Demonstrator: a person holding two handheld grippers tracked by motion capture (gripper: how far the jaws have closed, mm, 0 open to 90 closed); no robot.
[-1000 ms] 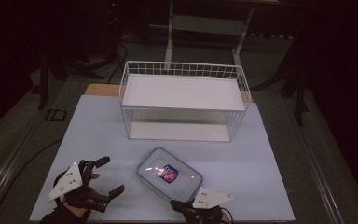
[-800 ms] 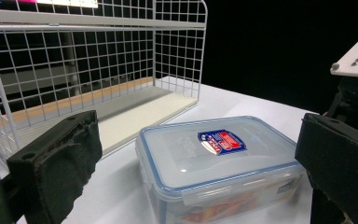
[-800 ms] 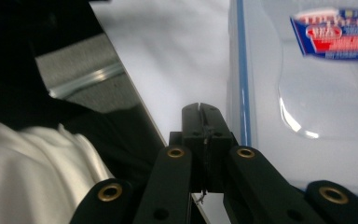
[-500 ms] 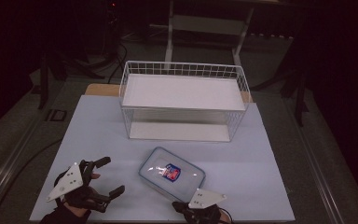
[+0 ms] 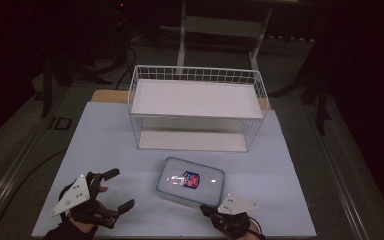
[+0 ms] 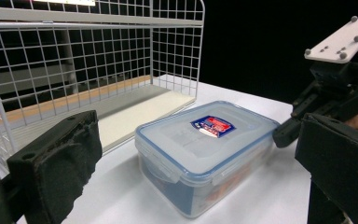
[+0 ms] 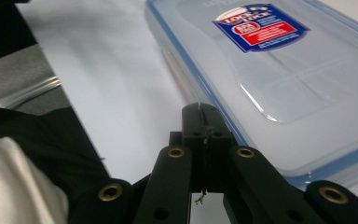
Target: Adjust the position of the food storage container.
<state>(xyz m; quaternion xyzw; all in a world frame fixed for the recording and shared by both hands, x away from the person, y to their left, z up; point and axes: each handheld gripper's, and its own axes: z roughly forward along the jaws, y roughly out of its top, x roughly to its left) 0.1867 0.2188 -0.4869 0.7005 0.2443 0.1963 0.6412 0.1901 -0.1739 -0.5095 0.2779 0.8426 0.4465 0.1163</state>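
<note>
A lidded plastic box (image 5: 190,181) sits mid-table, at 6 o'clock from the wire basket (image 5: 198,107). The right gripper (image 5: 204,210), jaws pressed together on nothing, noses its near edge from 5 o'clock. The left gripper (image 5: 116,189) waits at 9 o'clock, jaws spread wide.

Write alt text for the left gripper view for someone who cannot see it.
A clear plastic food box with a blue-rimmed lid and red-and-blue sticker sits on a white table, framed by the open left claw. A white wire basket stands behind; the right claw nears the box.
</note>
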